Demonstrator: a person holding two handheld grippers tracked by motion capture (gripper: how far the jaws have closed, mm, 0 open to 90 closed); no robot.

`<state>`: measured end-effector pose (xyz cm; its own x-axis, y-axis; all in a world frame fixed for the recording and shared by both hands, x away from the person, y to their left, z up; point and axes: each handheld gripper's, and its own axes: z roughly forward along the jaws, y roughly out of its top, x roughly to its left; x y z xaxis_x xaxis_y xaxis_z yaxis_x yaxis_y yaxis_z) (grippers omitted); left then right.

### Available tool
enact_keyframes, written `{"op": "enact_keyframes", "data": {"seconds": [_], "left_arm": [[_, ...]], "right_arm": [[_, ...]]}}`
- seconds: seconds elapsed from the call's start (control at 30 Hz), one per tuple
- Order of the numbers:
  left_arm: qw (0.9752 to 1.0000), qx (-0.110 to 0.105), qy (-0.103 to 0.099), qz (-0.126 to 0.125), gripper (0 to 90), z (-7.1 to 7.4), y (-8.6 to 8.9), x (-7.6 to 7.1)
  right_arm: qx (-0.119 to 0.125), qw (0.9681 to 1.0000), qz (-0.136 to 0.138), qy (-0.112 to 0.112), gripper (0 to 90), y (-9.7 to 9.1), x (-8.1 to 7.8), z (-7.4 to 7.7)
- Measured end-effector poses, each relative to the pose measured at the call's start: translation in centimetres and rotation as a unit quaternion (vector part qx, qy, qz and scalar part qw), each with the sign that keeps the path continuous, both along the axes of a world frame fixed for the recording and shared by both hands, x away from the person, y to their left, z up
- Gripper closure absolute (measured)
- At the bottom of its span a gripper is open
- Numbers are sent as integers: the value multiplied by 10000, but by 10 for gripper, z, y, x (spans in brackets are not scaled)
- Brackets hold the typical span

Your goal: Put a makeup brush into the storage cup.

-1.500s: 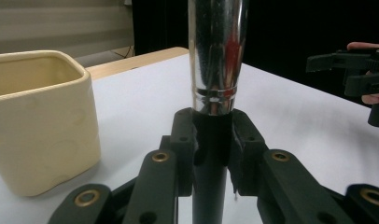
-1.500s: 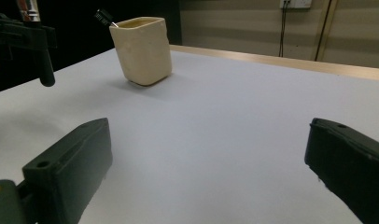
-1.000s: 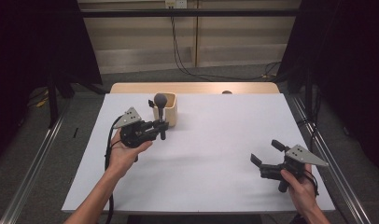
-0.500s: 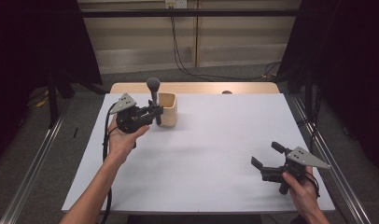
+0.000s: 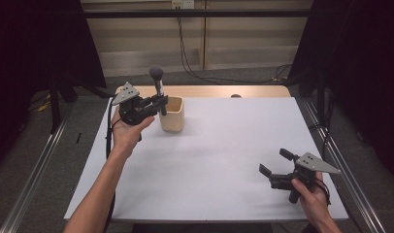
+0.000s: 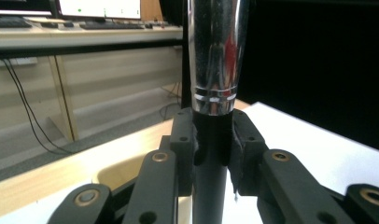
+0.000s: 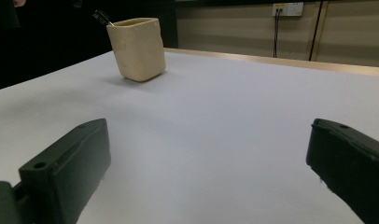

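left gripper (image 5: 158, 103), high view: i have it clamped on one makeup brush (image 5: 157, 83), upright over one beige cup (image 5: 172, 114). step: lifting brush out. right gripper (image 5: 272, 165) lies apart, idle. left gripper view: pads pinch the black handle (image 6: 211, 154) under the chrome ferrule. right gripper view: cup (image 7: 137, 47) far off. next: clear the rim.

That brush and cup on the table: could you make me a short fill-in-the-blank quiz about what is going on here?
1. The left gripper is clamped on the handle of a makeup ____.
2. The makeup brush is held with its bristle head pointing ____.
3. The beige cup stands on a ____ table.
4. The jaws of the right gripper stand ____, with nothing between them.

Missing words: brush; up; white; open
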<state>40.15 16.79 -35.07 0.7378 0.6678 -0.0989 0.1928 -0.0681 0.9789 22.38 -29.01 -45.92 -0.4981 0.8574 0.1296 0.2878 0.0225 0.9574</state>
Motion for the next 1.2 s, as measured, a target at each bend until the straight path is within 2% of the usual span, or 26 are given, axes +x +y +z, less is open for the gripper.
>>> {"op": "enact_keyframes", "data": {"seconds": [0.13, 0.4, 0.53, 0.63, 0.77, 0.83, 1.07, 1.2], "left_arm": [[9999, -36, 61, 144, 745, -3, -3, 9], [9997, -43, 187, 175, 745, -14, -14, 20], [9996, 10, 135, 237, 745, -17, -15, 24], [9994, 26, 171, 298, 745, -20, -17, 28], [9992, -18, 135, 365, 745, -22, -19, 33], [9992, 101, 63, 394, 745, -24, -21, 34], [9990, 99, 105, 429, 745, -29, -25, 38], [9989, 89, 180, 421, 745, -33, -28, 41]], "right_arm": [[3, 10000, 18, 31, 0, 0, 1, -1], [11, 10000, 4, 47, 0, 0, 0, -1], [15, 10000, 5, 39, 0, -1, -1, -1], [5, 10000, 17, 50, 0, 0, 0, -1], [1, 10000, 26, 37, 0, 0, 0, -1], [21, 10000, 22, 68, 0, 0, -1, -1], [-15, 10000, 27, 19, 0, 1, -2, -1], [6, 10000, 18, 68, 0, 1, -1, -1]]}}
